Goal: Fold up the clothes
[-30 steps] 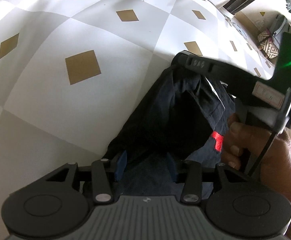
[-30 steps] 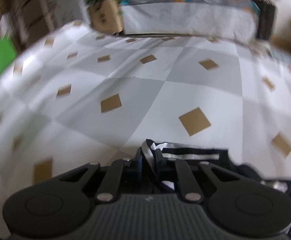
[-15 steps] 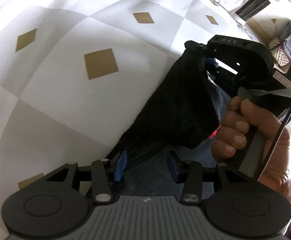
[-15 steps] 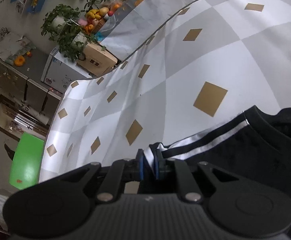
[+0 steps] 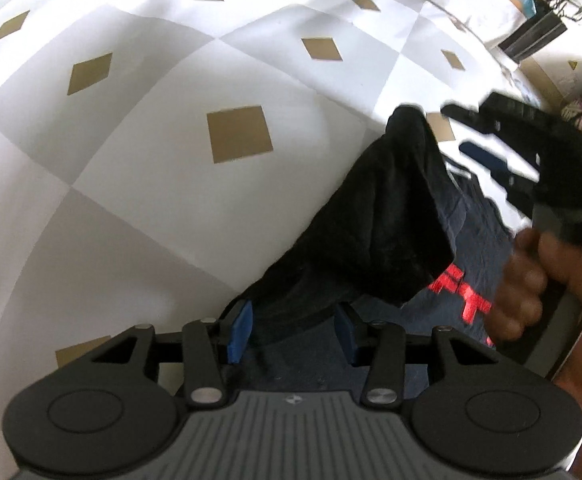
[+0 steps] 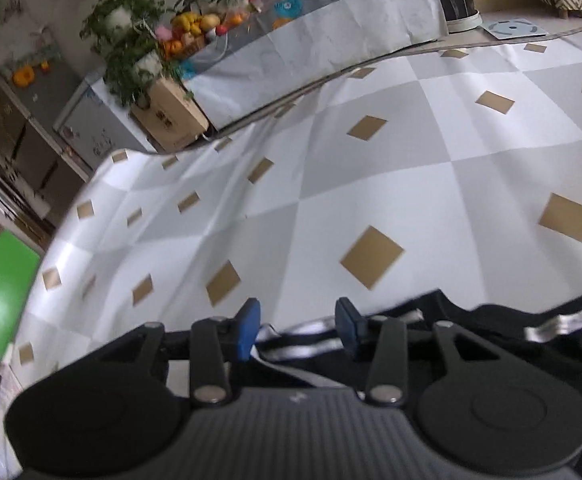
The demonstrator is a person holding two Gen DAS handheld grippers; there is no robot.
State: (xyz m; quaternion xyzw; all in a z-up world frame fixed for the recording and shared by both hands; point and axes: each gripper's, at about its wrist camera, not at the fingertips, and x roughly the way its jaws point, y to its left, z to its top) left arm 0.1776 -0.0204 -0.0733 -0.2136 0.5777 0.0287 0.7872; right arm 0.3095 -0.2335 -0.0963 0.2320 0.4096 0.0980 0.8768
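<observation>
On the checkered cloth (image 5: 139, 184), dark garment (image 5: 387, 216) seemingly loose between spread jaws.

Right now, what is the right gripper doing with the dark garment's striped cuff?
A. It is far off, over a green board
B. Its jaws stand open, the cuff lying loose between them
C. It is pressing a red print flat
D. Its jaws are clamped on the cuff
B: in the right wrist view the right gripper has its blue pads well apart, and the striped cuff lies unpinched between them.
</observation>
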